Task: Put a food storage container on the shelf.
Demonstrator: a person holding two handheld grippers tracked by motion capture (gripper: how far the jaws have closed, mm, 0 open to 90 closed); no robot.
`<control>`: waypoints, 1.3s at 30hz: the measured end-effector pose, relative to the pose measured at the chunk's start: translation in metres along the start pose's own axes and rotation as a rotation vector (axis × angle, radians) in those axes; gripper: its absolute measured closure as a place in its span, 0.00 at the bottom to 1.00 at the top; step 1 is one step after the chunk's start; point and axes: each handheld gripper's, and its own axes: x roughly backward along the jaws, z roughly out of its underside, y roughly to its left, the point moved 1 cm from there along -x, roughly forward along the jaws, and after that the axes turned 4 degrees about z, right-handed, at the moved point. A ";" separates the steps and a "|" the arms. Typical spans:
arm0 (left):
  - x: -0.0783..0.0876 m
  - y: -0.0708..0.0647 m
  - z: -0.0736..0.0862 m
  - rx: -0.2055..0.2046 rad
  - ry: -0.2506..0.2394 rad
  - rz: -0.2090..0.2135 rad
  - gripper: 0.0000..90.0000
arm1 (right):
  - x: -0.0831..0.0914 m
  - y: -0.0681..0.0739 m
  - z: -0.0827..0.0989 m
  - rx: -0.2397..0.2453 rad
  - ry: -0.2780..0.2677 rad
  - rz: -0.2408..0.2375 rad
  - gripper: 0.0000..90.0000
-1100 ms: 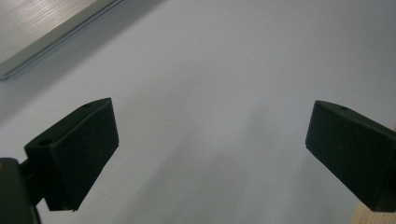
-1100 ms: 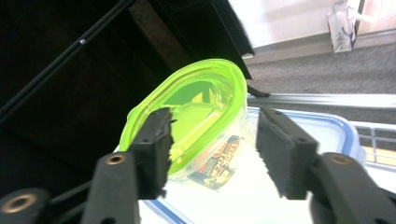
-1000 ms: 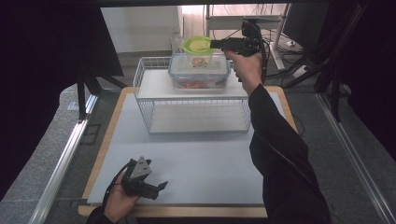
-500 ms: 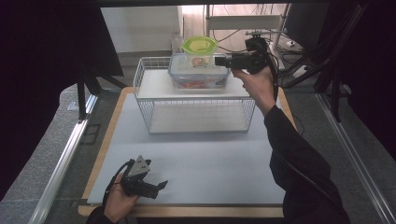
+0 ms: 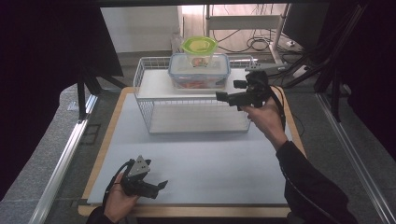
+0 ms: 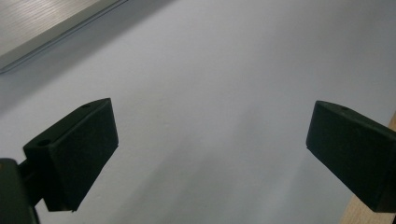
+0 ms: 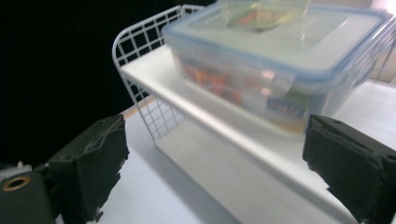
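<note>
Two containers sit stacked on the top shelf of the white wire rack at the far side of the table: a clear rectangular box with a blue-rimmed lid, and on that lid a small tub with a green lid. We see the right gripper held in the air in front of the rack's right end, level with the box and pointing left along the shelf front. Its jaws have just been opening, they stand wide now, and nothing is between them (in its own view the box sits beyond the pads, clear of both). The left gripper lies low at the near left corner over the pale mat, in the person's hand. Its jaws are spread wide too, and we look between them at bare mat, nothing gripped.
</note>
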 end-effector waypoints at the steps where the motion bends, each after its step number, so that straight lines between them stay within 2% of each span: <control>1: 0.000 0.000 0.000 0.000 0.000 0.000 0.02 | 0.001 0.001 0.004 0.010 -0.001 0.000 0.06; 6: 0.000 0.000 0.000 0.001 0.000 0.000 0.02 | 0.006 0.009 0.029 0.065 0.001 0.002 0.03; 11: 0.000 0.000 0.000 -0.001 0.000 0.001 0.02 | 0.010 0.013 0.051 0.069 0.010 -0.012 0.03; 17: -0.001 -0.001 0.000 -0.008 0.008 0.000 0.02 | 0.015 0.015 0.084 0.091 0.030 0.017 0.02; 19: -0.001 -0.001 0.000 -0.009 0.010 -0.002 0.02 | 0.017 0.015 0.097 0.081 0.042 0.026 0.00; 22: -0.001 -0.001 0.000 -0.014 0.013 -0.004 0.02 | 0.019 0.015 0.117 0.090 0.058 0.058 0.00; 33: -0.001 -0.001 0.000 -0.020 0.017 -0.005 0.02 | 0.030 0.015 0.167 0.125 0.073 0.130 0.00; 39: -0.002 -0.002 0.001 -0.033 0.023 -0.010 0.02 | 0.032 0.014 0.193 0.095 0.109 0.133 0.00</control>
